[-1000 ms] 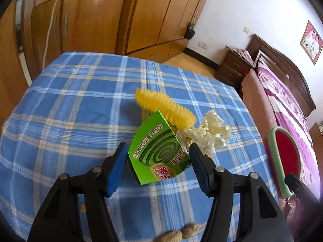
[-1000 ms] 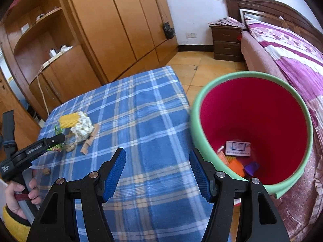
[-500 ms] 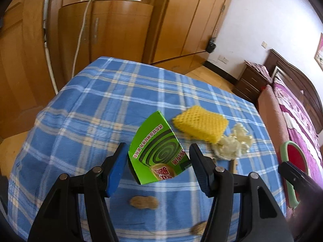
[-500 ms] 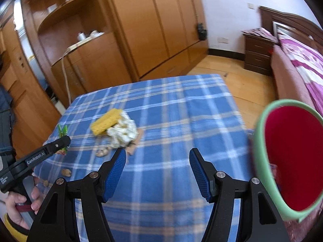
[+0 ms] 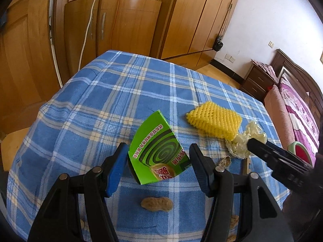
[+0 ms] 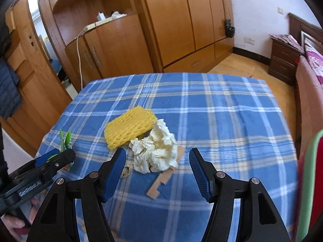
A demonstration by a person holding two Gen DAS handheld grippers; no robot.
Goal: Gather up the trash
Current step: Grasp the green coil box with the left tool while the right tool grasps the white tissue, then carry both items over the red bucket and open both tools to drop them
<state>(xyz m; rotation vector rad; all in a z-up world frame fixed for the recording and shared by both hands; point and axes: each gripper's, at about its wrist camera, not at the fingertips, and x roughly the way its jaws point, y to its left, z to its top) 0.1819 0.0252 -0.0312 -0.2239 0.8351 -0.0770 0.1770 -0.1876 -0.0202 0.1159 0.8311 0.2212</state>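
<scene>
My left gripper (image 5: 158, 157) is shut on a green mosquito-coil box (image 5: 155, 151), held just above the blue plaid tablecloth (image 5: 113, 100). In the right wrist view that left gripper (image 6: 60, 157) shows at the lower left with the box's green edge (image 6: 65, 141). My right gripper (image 6: 157, 155) hovers over a crumpled white paper wad (image 6: 155, 151). Its jaws are closing with the wad between them, and the pads are clear of it. A yellow foam net (image 6: 129, 127) lies against the wad. The bin (image 6: 310, 181), with a green rim and red inside, stands at the right edge.
A whole peanut (image 5: 156, 203) and a broken shell (image 5: 225, 162) lie on the cloth near the left gripper. A tan cardboard strip (image 6: 161, 179) lies under the wad. Wooden wardrobes (image 6: 171, 20) stand behind the table. A bed (image 5: 298, 111) is on the right.
My right gripper swung left from over the bin to above the paper wad, and its jaws narrowed slightly. My left gripper shifted a little across the table, with the green box in it.
</scene>
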